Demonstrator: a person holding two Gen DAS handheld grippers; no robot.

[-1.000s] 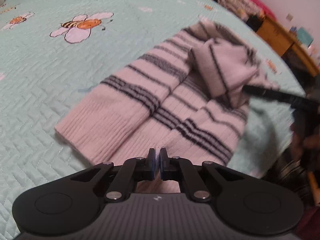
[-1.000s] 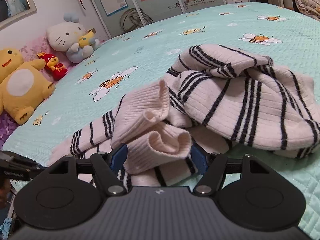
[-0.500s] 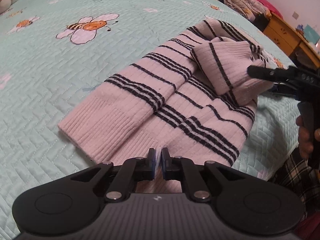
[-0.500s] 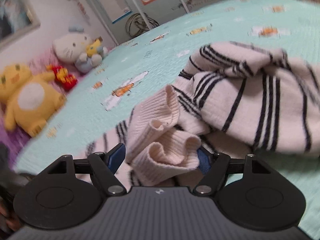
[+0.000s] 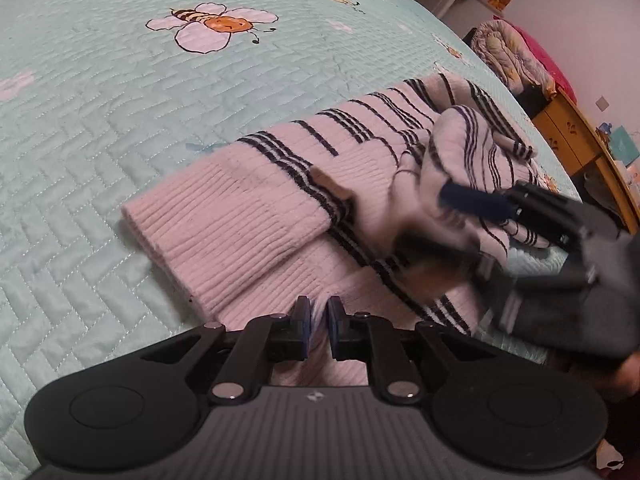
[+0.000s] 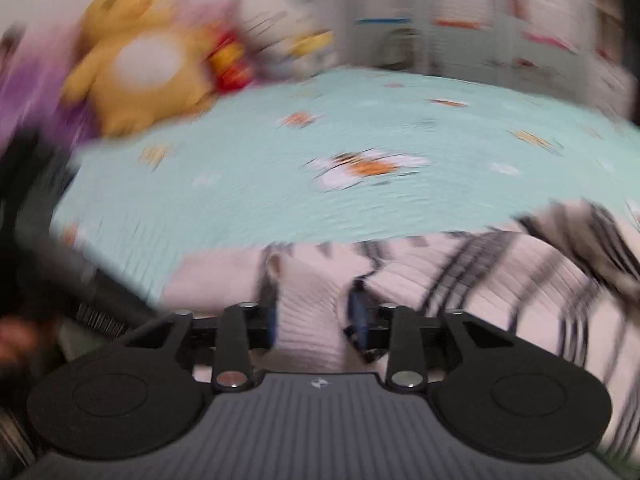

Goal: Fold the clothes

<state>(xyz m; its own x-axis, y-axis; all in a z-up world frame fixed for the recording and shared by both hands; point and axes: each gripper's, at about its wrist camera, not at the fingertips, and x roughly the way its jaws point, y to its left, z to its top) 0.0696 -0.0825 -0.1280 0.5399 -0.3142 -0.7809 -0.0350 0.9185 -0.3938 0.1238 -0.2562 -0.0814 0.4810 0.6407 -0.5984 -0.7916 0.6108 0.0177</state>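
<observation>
The left gripper (image 5: 316,330) sits at the bottom centre of the left wrist view, its blue pads drawn close together with a thin fold of the pale pink sweater's (image 5: 256,216) ribbed hem pinched between them. In the right wrist view, which is heavily smeared, the right gripper (image 6: 314,320) is at lower centre with its fingers partly apart and a bunch of the sweater's ribbed knit (image 6: 312,312) filling the gap; the pads appear to press on the cloth from both sides. The same gripper shows at the right of the left wrist view, blurred, its blue fingertip (image 5: 472,200) against a bunched sleeve. The sweater, pale pink with dark stripes, lies across the middle of the left wrist view, ribbed hem toward the lower left, crumpled striped part toward the upper right. It rests on a mint quilted bedspread (image 5: 100,120) printed with bees (image 5: 212,26). A yellow plush toy (image 6: 136,64) sits in the upper left of the right wrist view, a wooden cabinet (image 5: 576,136) at the right edge of the left wrist view.
</observation>
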